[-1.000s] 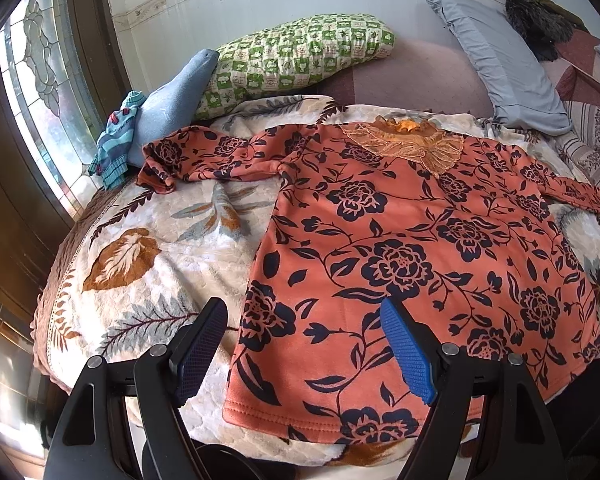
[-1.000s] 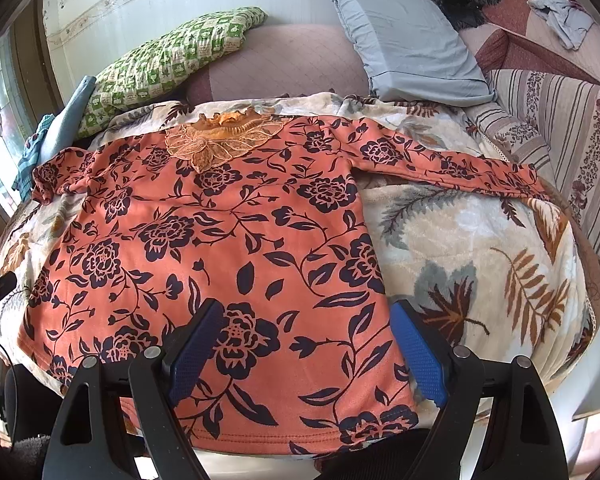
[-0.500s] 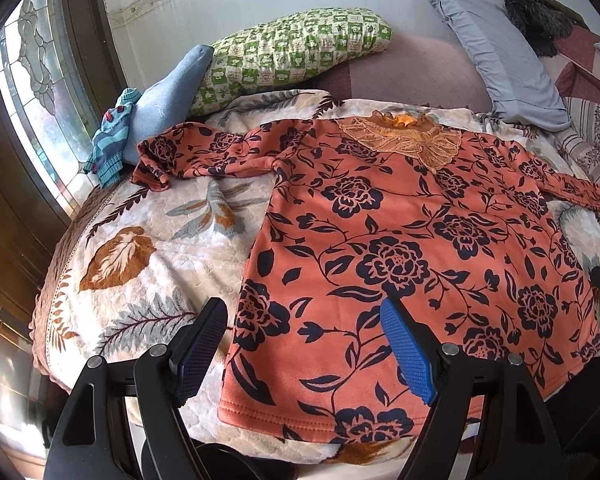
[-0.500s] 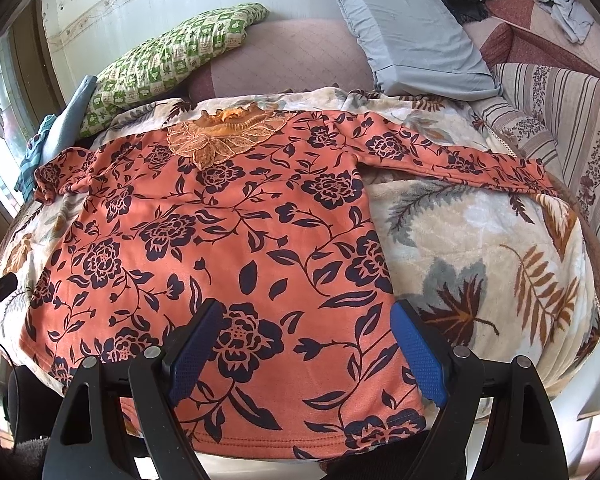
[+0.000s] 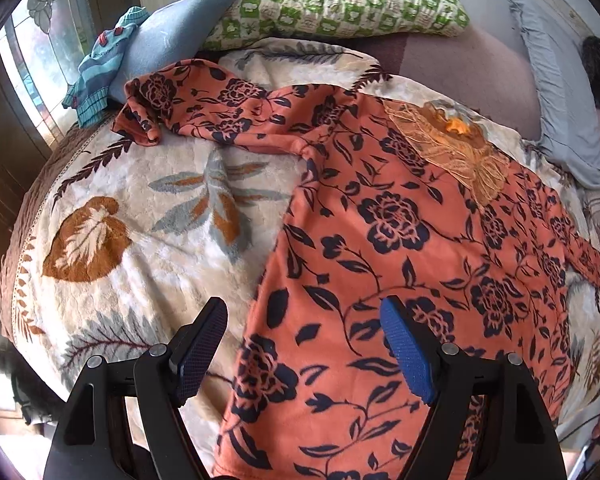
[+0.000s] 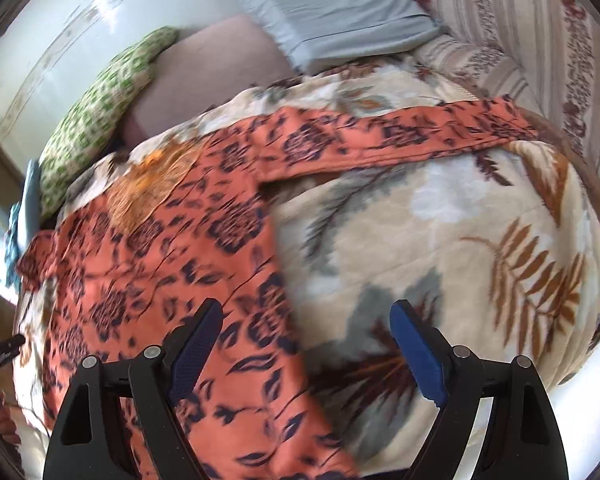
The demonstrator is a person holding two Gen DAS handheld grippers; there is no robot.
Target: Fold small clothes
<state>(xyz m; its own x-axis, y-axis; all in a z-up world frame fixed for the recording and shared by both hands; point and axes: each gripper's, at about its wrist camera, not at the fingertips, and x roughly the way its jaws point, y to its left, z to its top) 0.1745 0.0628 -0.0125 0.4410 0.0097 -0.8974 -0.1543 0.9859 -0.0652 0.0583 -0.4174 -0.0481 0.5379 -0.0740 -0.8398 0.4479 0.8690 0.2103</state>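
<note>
Left gripper (image 5: 304,354): jaws spread wide, nothing between the pads, poised above the lower left edge of the orange floral top (image 5: 380,280). One pad over bare blanket (image 5: 140,216), the other over orange cloth, neither touching fabric

Right gripper (image 6: 306,354): jaws likewise wide apart and empty, straddling the top's right side edge; left pad above the garment (image 6: 160,260), right pad above the blanket (image 6: 440,220). Right wrist view blurred, fine detail not readable

Orange floral top: spread flat, front up, on the leaf-patterned blanket covering the bed. Hem nearest the grippers, lace collar panel (image 5: 456,152) toward the far side. Left sleeve (image 5: 204,108) stretched outward, cuff crumpled and folded on itself near the blanket's far left corner. Right sleeve (image 6: 400,140) extended straight across the blanket toward the striped bedding (image 6: 520,40)

Beyond the left cuff: a striped blue knit item (image 5: 100,68) lying against a pale blue cushion (image 5: 180,28), just beside the window (image 5: 32,52)

Farther back: green checked pillow (image 5: 340,4) lying against the wall, grey-blue pillow (image 5: 556,92) to the right of it, a mauve cover (image 5: 460,64) between them behind the collar
</note>
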